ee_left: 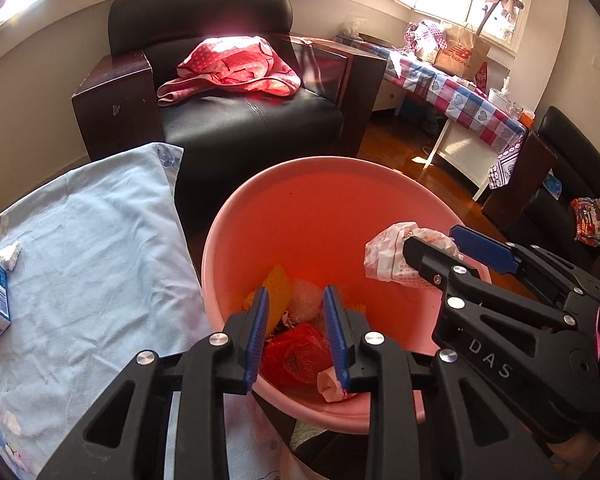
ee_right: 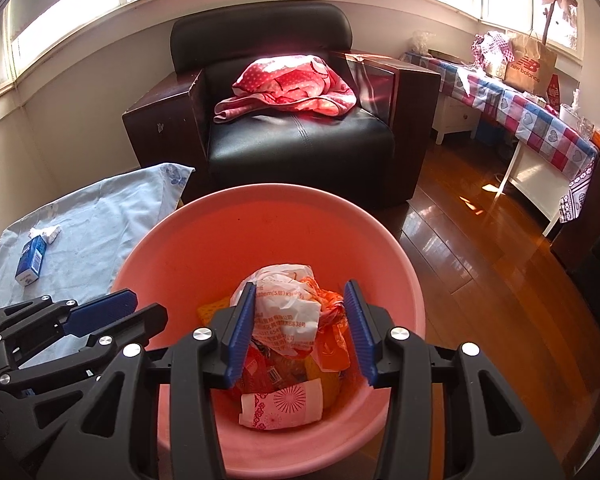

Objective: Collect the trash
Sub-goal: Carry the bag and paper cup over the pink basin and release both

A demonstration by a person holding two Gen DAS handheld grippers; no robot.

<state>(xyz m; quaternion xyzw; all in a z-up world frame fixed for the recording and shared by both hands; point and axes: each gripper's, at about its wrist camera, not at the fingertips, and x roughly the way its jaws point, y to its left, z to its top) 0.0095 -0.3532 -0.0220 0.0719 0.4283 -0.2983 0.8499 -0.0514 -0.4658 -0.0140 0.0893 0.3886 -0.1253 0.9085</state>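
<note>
while both tongs hover over the bin.

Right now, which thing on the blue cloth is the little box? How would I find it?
Start at the big pink bin and look to its left, where a pale blue cloth covers a surface. Near the cloth's far left side lies a small blue carton with white print. Beside it is only a crumpled white tissue, so the carton is the one blue, boxy thing there.
</note>
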